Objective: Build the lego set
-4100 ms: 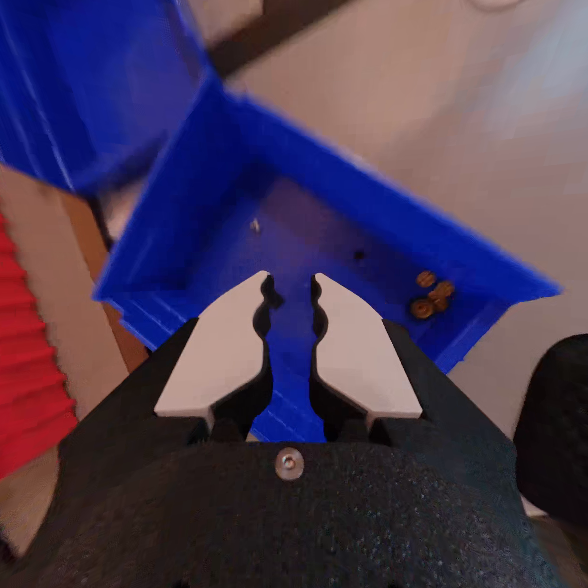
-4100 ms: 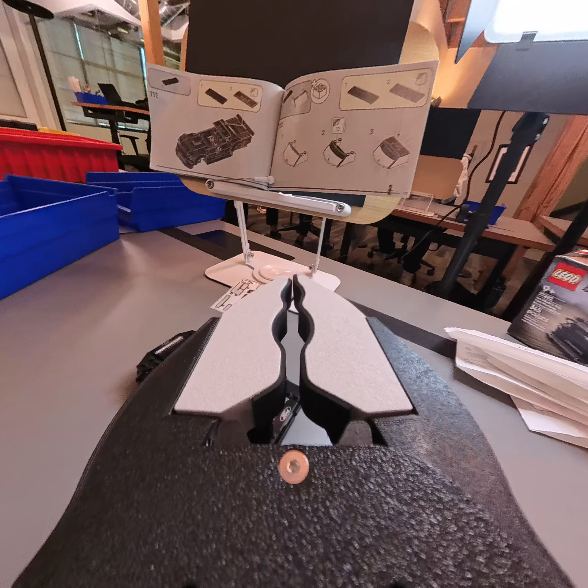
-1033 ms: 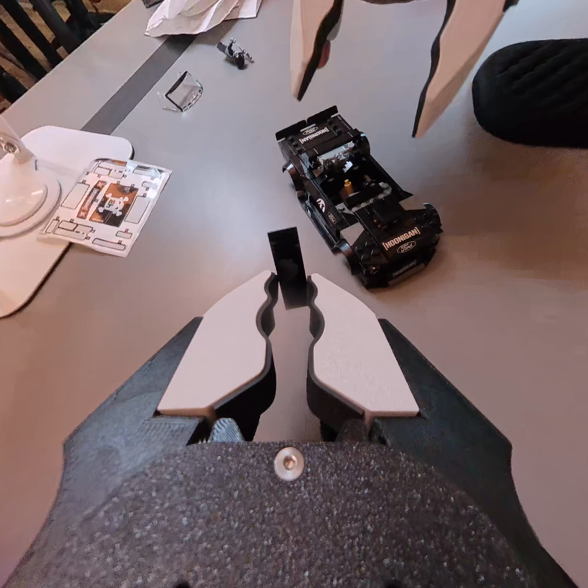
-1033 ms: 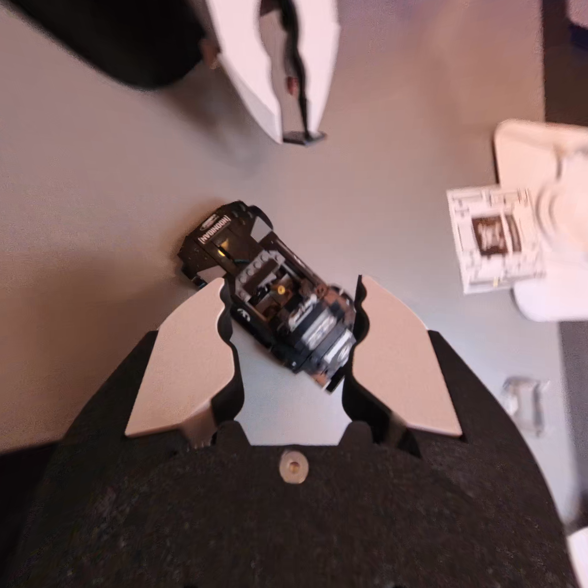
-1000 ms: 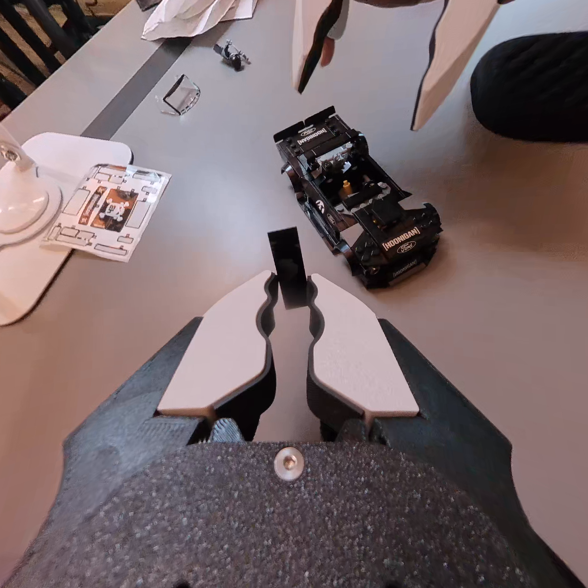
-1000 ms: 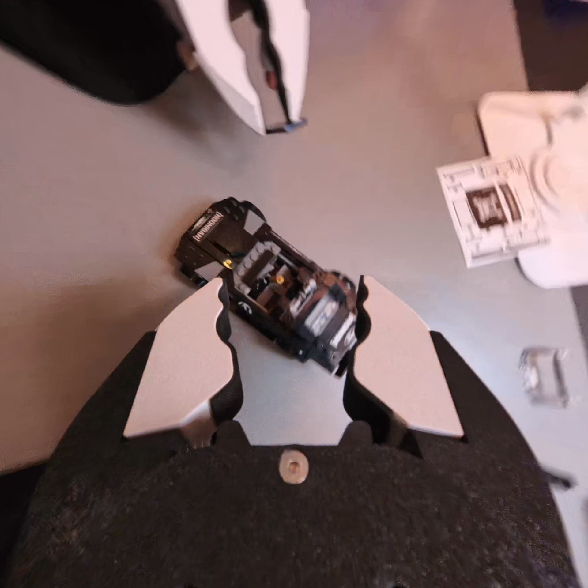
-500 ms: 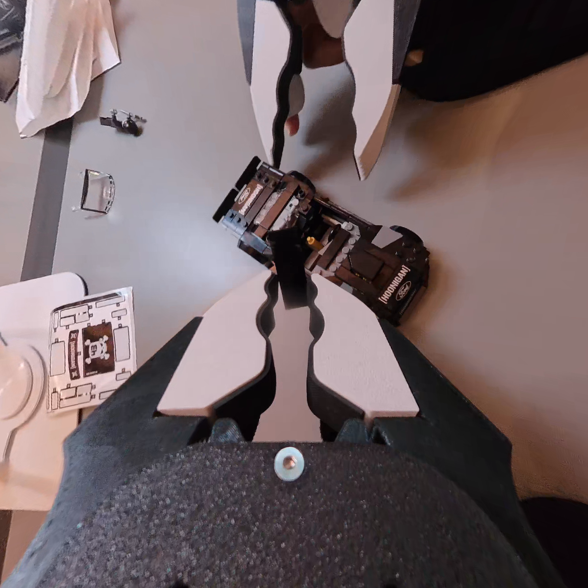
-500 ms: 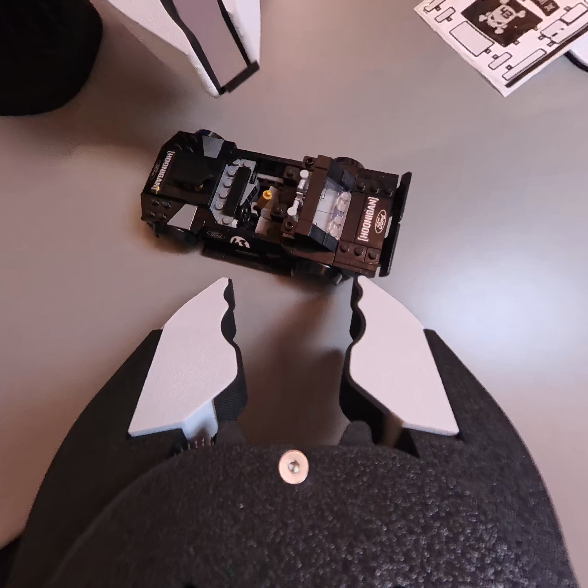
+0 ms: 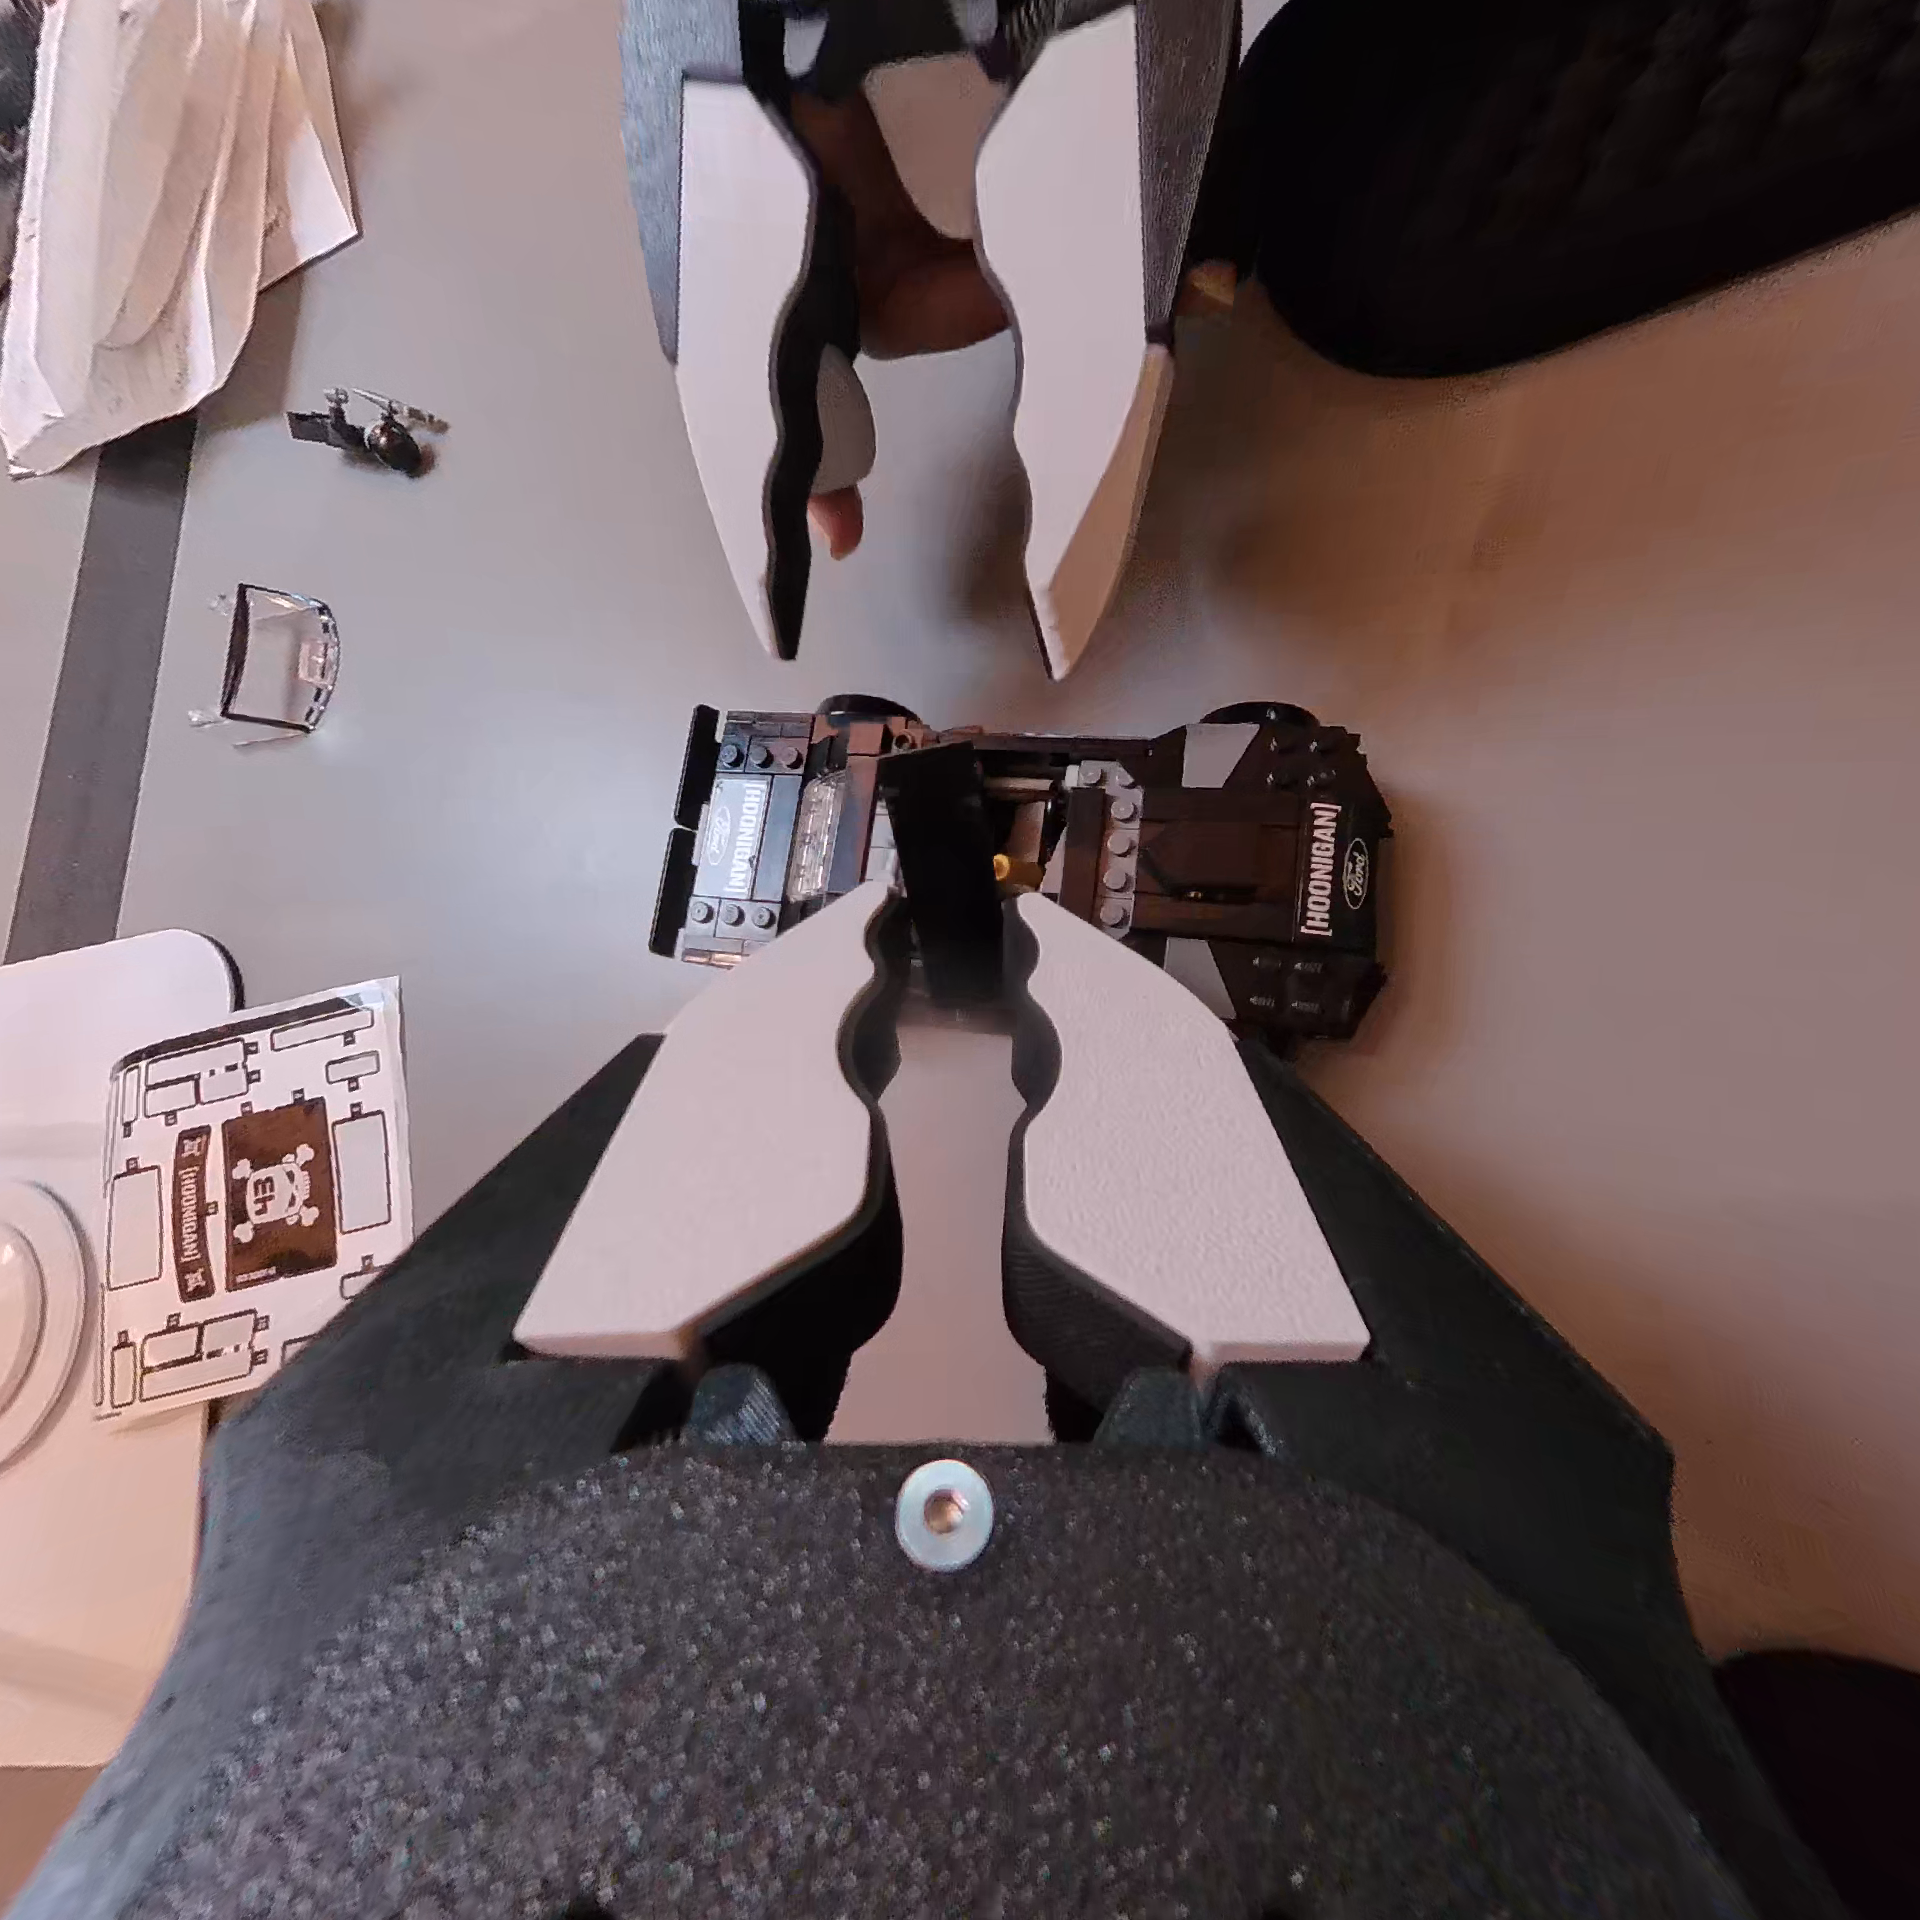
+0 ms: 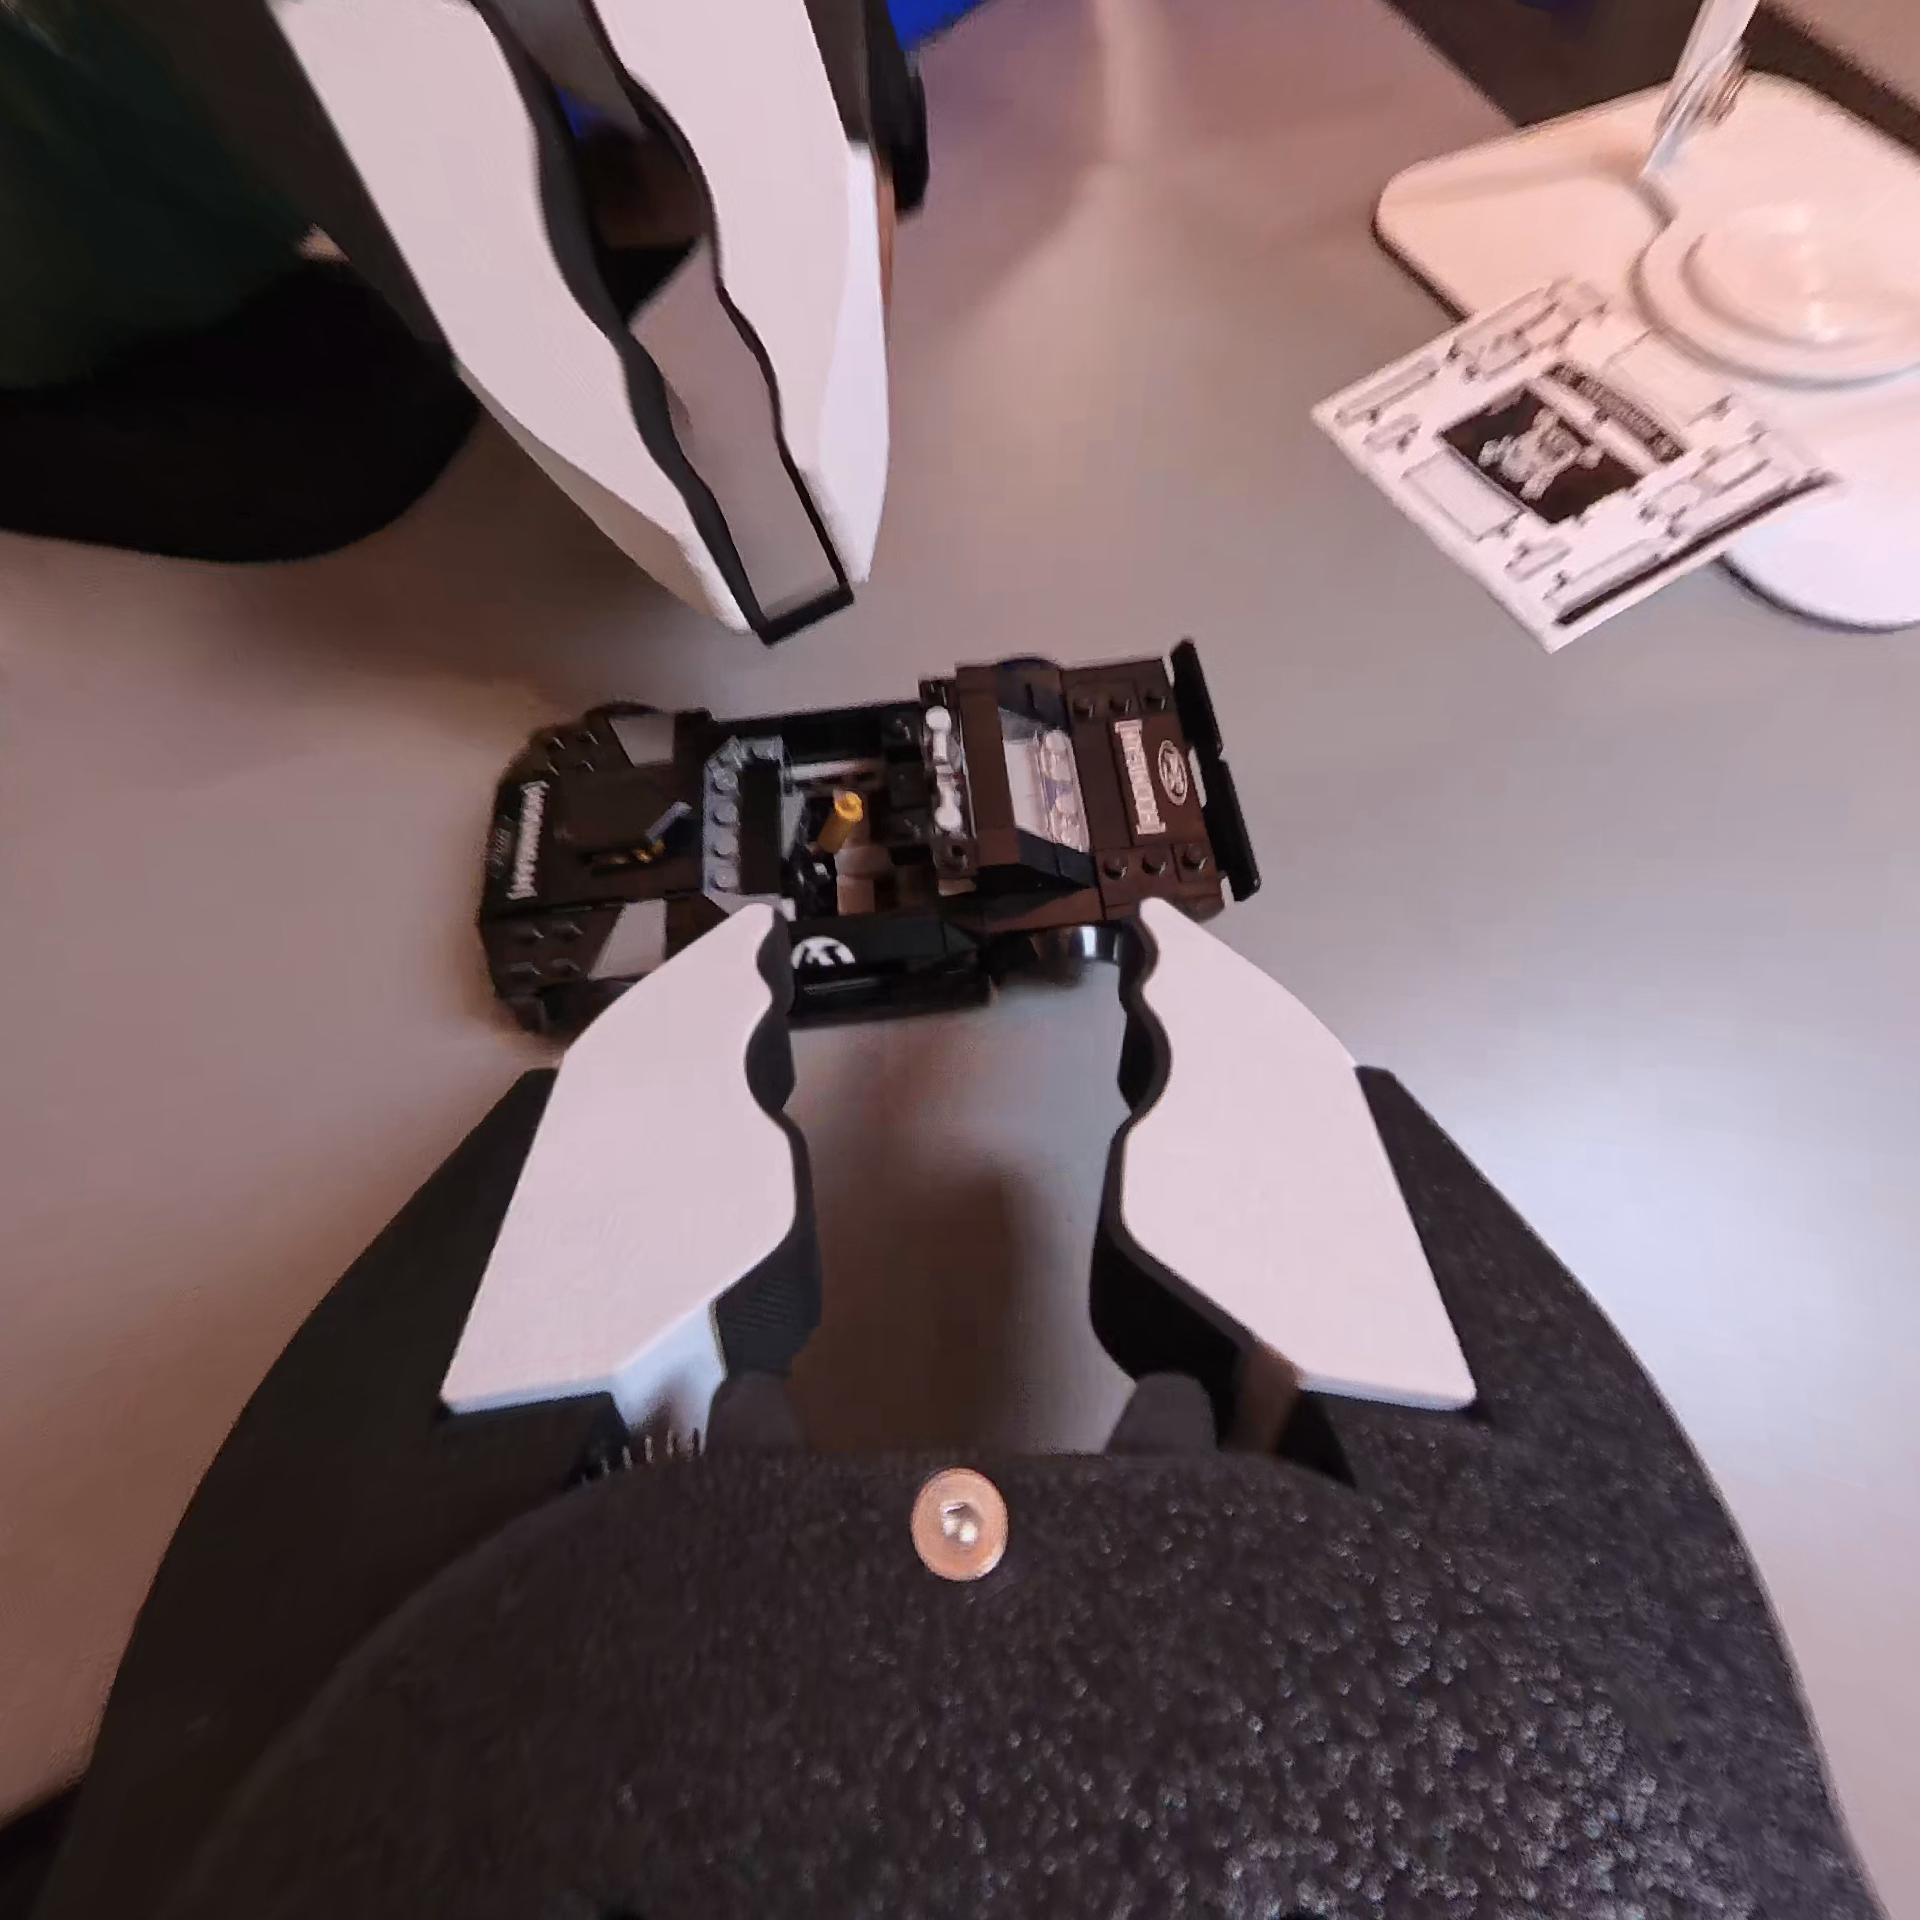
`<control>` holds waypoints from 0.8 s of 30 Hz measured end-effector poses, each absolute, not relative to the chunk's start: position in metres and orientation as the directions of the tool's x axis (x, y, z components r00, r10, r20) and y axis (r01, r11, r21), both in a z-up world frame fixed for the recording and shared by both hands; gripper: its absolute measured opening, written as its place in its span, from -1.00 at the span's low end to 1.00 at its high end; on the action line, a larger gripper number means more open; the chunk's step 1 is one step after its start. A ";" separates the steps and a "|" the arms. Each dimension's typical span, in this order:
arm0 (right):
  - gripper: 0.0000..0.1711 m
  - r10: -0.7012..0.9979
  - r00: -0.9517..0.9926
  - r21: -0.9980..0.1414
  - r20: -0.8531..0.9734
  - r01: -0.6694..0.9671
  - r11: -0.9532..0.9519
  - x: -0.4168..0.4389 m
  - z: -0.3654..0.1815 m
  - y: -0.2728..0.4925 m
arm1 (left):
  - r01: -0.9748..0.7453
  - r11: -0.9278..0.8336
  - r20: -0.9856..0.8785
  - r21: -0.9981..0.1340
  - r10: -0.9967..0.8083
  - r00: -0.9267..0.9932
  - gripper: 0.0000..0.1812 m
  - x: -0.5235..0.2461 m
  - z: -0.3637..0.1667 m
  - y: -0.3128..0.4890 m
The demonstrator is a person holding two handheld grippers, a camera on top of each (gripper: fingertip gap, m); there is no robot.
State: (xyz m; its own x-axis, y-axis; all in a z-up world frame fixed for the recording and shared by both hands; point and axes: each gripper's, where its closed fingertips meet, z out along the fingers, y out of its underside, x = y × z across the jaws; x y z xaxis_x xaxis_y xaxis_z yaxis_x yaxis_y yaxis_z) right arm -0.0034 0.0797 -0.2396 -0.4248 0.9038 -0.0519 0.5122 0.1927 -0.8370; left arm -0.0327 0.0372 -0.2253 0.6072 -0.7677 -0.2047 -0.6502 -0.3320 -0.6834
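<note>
A black lego car lies on the grey table, its cabin open on top; it also shows in the right wrist view. My left gripper is shut on a flat black plate and holds it just over the car's middle. From the right wrist view the left gripper hangs beyond the car with the plate edge-on between its tips. My right gripper is open and empty, its tips at the car's near side. It shows in the left wrist view on the car's far side.
A sticker sheet lies by the white stand base at the left. A clear windscreen piece, a small black part and white papers lie farther left. A black padded object sits at the far right. Spacing between my two grippers at the tips: around 6 cm.
My left gripper has carried the black plate from beside the car to over its middle. My right gripper, still open, has come down to the car's side.
</note>
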 end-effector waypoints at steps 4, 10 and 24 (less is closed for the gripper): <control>-0.42 0.889 -0.458 -0.885 0.002 0.414 0.215 -0.005 -0.214 0.059 | -0.627 -0.322 -0.180 -0.709 -0.778 0.603 -0.81 -0.028 -0.223 0.035; -0.59 0.862 -0.506 -0.888 0.042 0.377 0.264 -0.010 -0.209 0.033 | -0.633 -0.289 -0.204 -0.718 -0.783 0.588 -0.81 -0.018 -0.225 0.030; -0.78 0.943 -0.310 -0.972 0.122 0.155 0.177 -0.011 -0.169 0.056 | -0.578 -0.247 -0.237 -0.777 -0.737 0.633 -0.81 -0.031 -0.213 0.030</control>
State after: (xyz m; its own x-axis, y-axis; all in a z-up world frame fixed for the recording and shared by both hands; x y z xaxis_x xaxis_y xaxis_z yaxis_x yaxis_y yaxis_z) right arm -0.0114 0.0558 -0.1689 -0.3100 0.9429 0.1219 0.1553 0.1767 -0.9719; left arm -0.0307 0.0301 -0.2133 0.6330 -0.7371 -0.2366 -0.5784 -0.2472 -0.7774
